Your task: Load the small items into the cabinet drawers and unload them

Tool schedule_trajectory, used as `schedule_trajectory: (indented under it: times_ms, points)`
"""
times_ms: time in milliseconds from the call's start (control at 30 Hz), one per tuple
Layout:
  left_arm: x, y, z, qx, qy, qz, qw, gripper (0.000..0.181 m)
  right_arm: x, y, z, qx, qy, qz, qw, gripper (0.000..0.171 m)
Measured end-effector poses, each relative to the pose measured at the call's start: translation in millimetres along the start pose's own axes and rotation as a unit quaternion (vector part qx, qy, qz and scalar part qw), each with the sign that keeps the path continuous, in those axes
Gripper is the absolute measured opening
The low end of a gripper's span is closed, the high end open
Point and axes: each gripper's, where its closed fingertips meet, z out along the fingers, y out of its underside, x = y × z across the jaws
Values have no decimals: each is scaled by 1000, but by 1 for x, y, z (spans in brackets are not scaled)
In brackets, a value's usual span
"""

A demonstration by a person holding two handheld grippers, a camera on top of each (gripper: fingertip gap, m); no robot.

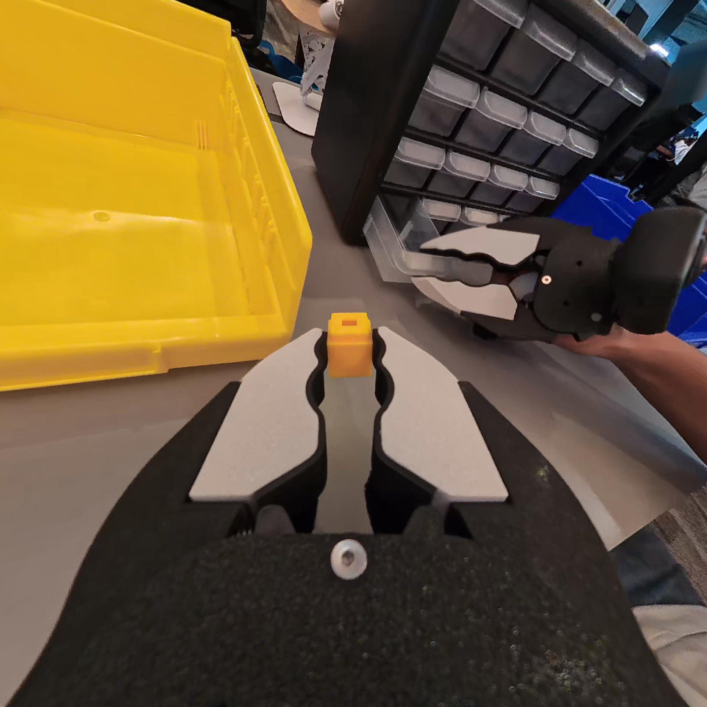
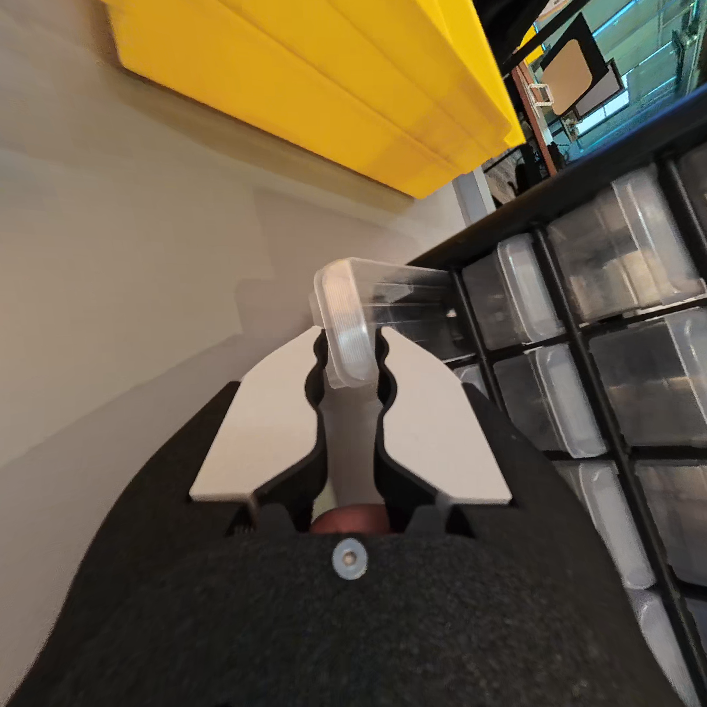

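My left gripper (image 1: 350,346) pinches a small orange plastic cube (image 1: 349,350) above the smooth grey tabletop (image 1: 114,440), just right of the open yellow plastic bin (image 1: 126,214). My right gripper (image 2: 350,354), right of the cube, clamps the handle of a clear plastic drawer (image 2: 346,325) drawn from the bottom row of the black cabinet (image 1: 478,126). Blue bins (image 1: 600,206) lie beyond the cabinet.

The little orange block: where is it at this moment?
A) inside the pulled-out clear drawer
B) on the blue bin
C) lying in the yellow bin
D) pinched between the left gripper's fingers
D: the orange block sits squeezed between the tips of the left gripper, held above the grey table.
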Motion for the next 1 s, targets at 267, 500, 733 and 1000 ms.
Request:
schedule_trajectory:
  times_ms: [267, 500, 733, 1000]
  points:
    - [7, 3, 3, -9, 10, 6, 1000, 22, 5, 6, -16, -1, -10, 99, 995, 70]
    - [46, -11, 17, -21, 90, 27, 995, 21, 0, 14, 0, -34, -89, 251, 963, 93]
    - [70, -43, 62, -120, 88, 96, 984, 22, 5, 17, 6, -41, -84, 254, 963, 68]
    - [67, -21, 134, -301, 89, 113, 943, 22, 5, 19, 2, -40, -82, 253, 963, 61]
